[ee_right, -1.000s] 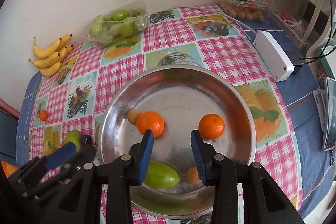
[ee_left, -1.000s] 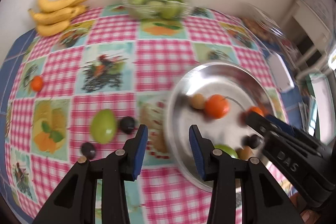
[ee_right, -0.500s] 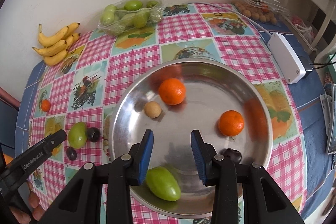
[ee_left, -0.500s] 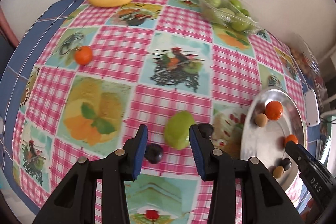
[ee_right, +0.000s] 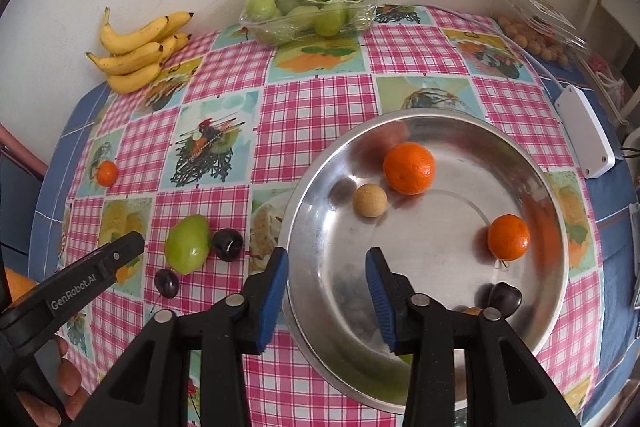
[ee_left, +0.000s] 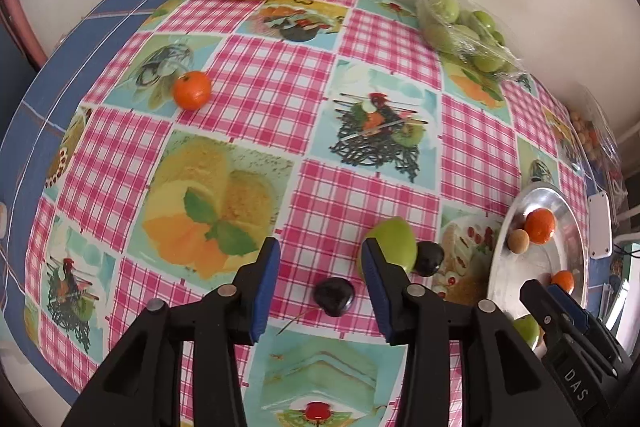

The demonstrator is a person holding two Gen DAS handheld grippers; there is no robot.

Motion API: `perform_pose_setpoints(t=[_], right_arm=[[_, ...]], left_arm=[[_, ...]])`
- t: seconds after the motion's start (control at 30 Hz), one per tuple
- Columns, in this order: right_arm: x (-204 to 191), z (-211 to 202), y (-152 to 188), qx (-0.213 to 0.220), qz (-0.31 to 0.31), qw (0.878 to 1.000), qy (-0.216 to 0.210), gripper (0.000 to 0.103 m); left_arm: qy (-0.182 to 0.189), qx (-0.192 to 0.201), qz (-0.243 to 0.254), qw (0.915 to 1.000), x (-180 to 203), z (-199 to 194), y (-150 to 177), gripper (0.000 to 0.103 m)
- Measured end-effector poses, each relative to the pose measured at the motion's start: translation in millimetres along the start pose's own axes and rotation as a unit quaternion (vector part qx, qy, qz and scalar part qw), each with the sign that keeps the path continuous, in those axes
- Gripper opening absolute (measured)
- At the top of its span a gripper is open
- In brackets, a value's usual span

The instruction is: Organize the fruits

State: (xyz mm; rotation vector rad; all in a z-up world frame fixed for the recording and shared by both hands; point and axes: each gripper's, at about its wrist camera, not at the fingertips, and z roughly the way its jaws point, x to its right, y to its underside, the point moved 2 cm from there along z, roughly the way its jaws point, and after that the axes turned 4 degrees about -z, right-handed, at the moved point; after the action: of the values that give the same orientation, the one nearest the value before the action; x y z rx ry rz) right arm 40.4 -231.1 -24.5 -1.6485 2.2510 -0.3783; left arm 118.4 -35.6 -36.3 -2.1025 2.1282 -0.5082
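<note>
Only the right wrist view shows a dark plum (ee_right: 505, 298) in the metal bowl (ee_right: 554, 301); both grippers, left gripper (ee_left: 320, 281) and right gripper (ee_right: 327, 285), gape wide and empty.

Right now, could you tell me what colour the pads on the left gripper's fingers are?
Blue pads on black fingers, clearest in the left wrist view.

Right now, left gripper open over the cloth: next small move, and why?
Probably ease the left gripper forward and down around the dark plum. That plum already sits between its open fingers on the tablecloth, apart from the green fruit, while the steel bowl holds other fruit.
</note>
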Motion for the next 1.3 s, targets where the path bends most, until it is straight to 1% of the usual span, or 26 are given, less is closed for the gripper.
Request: perform_pose_setpoints(t=[0.03,0.17,0.23,0.33,0.5,0.57,0.6,0.63,0.8,0.9,1.13,1.3], right_arm=[[-0.5,1.1,0.1,-0.001,0.001,1.0,0.002,0.061],[1.9,4.8,0.1,-0.004,0.005,1.0,0.011,0.067],[3.8,6.2,0.4,-0.005,0.009,1.0,0.015,0.077],[5.8,8.5,1.4,-0.006,0.014,1.0,0.02,0.08],[7.2,14.0,3.7,-0.015,0.019,0.999,0.02,0.082],[7.5,14.5,4.1,-0.015,0.019,0.999,0.024,0.084],[7.6,14.3,4.3,-0.014,0.019,0.999,0.025,0.088],[7.8,14.1,4.4,-0.014,0.019,0.999,0.027,0.091],[9.4,14.7,4.6,-0.014,0.022,0.999,0.034,0.1],[10.0,14.7,4.6,-0.013,0.022,0.999,0.036,0.101],[8.7,15.1,4.2,-0.01,0.018,0.999,0.039,0.103],[7.4,12.8,3.8,0.0,0.014,0.999,0.033,0.103]], left_arm=[[0.0,-0.002,0.0,1.0,-1.3,1.6,-0.2,0.05],[-0.006,-0.011,-0.006,0.9999,-6.6,6.0,0.1,0.052],[-0.008,-0.014,-0.008,0.9998,-8.9,7.8,0.3,0.058],[-0.01,-0.014,-0.012,0.9998,-11.9,10.2,0.4,0.06],[-0.013,-0.015,-0.018,0.9996,-16.1,11.9,0.2,0.061],[-0.016,-0.015,-0.019,0.9996,-17.6,12.4,0.1,0.061],[-0.018,-0.014,-0.019,0.9996,-18.2,12.5,-0.1,0.068],[-0.019,-0.013,-0.02,0.9995,-18.8,12.4,-0.4,0.076],[-0.026,-0.002,-0.025,0.9993,-22.2,10.0,-1.4,0.078],[-0.031,0.0,-0.03,0.9991,-24.9,9.9,-1.9,0.085],[-0.038,0.01,-0.046,0.9982,-32.3,10.4,-3.9,0.086],[-0.041,0.017,-0.045,0.998,-34.1,9.4,-3.6,0.086]])
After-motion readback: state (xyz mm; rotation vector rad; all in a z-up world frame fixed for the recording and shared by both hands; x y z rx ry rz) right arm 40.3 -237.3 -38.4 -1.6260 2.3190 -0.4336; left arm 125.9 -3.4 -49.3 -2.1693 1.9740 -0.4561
